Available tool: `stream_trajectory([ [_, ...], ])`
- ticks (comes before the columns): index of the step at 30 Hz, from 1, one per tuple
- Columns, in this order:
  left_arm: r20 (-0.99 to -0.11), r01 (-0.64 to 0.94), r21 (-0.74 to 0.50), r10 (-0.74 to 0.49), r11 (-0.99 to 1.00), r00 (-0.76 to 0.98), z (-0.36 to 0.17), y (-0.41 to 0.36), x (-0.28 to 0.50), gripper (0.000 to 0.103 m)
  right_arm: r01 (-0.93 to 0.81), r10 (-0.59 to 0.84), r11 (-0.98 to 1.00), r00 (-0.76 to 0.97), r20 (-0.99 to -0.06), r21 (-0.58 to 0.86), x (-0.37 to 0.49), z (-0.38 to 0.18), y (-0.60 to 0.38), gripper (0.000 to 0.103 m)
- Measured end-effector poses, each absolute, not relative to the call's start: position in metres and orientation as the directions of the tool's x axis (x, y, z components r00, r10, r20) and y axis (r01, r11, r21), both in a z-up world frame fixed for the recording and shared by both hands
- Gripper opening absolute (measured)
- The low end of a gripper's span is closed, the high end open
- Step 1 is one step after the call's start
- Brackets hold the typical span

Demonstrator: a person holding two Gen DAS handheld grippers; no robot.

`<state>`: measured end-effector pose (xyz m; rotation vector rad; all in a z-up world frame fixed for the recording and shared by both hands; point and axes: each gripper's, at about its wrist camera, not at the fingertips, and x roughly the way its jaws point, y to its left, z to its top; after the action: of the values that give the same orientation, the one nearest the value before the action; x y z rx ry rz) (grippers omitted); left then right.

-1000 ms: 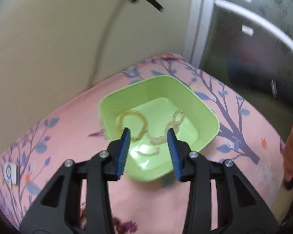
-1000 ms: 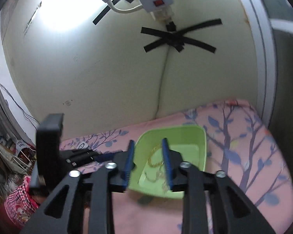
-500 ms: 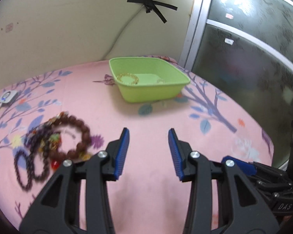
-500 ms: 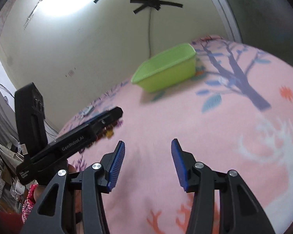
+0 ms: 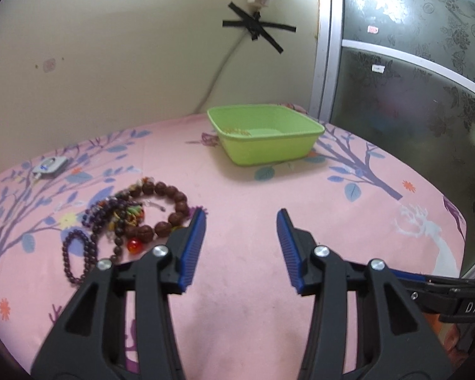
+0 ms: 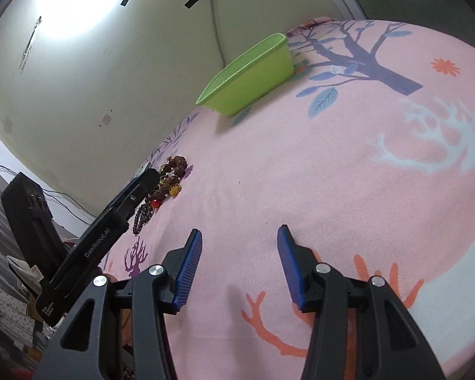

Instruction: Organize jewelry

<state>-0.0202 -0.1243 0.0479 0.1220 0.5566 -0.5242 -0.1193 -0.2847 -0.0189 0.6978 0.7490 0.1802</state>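
A green plastic bin (image 5: 266, 136) stands at the far end of the pink sheet near the wall, with gold chains (image 5: 236, 131) partly visible inside. A pile of bead bracelets (image 5: 126, 218) lies on the sheet, left of my left gripper (image 5: 240, 218), which is open and empty just above the sheet. My right gripper (image 6: 239, 237) is open and empty over the near part of the sheet. In the right wrist view the bin (image 6: 250, 79) is far ahead and the bracelets (image 6: 164, 186) lie to the left, partly hidden by the left gripper's body (image 6: 110, 224).
The pink floral sheet (image 5: 300, 196) covers the surface. A small white device (image 5: 49, 166) lies at the far left. A wall with a taped cable (image 5: 256, 30) stands behind, and a frosted glass door (image 5: 411, 79) closes the right side.
Both grippers have pulled back from above the green bin to the near part of the sheet. The right gripper's jaws have opened wider. The bracelet pile has come into view.
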Motion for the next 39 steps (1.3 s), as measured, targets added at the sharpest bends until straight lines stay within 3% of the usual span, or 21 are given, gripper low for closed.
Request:
stream_trajectory([
  [8,-0.409,0.450,0.049,-0.393,0.892,0.823,0.059,-0.116,-0.047,0.045,0.052,0.358,0.803,0.755,-0.550,0.594,-0.123,-0.019,-0.279,0.025],
  [12,-0.356,0.416,0.080,-0.364,0.906,0.861,0.063,-0.115,-0.058,0.063,0.036,0.351,0.814,0.765,-0.540,0.580,-0.125,-0.019,-0.277,0.025],
  [17,-0.319,0.369,0.072,-0.329,0.927,0.889,0.066,-0.108,-0.062,0.066,0.006,0.337,0.844,0.772,-0.539,0.537,-0.127,-0.018,-0.273,0.025],
  [19,-0.300,0.355,0.068,-0.320,0.932,0.898,0.067,-0.106,-0.066,0.081,-0.007,0.327,0.859,0.777,-0.538,0.511,-0.127,-0.017,-0.270,0.025],
  [24,-0.332,0.344,0.080,-0.300,0.936,0.894,0.066,-0.107,-0.063,0.096,-0.049,0.292,0.908,0.786,-0.545,0.416,-0.127,-0.017,-0.261,0.025],
  [27,-0.381,0.316,0.053,-0.273,0.947,0.884,0.065,-0.097,-0.050,0.095,-0.045,0.279,0.919,0.774,-0.568,0.392,-0.121,-0.014,-0.258,0.025],
  [32,-0.437,0.195,-0.099,-0.219,0.976,0.872,0.087,-0.021,-0.007,0.087,-0.069,0.324,0.910,0.732,-0.600,0.408,-0.095,-0.004,-0.261,0.018],
  [37,-0.562,0.066,-0.208,-0.174,0.976,0.809,0.089,0.050,0.051,0.058,-0.162,0.415,0.885,0.699,-0.582,0.436,-0.046,0.017,-0.252,0.016],
  [39,-0.603,0.059,-0.217,-0.181,0.974,0.777,0.081,0.056,0.066,0.055,-0.220,0.474,0.863,0.664,-0.579,0.454,-0.015,0.025,-0.241,0.016],
])
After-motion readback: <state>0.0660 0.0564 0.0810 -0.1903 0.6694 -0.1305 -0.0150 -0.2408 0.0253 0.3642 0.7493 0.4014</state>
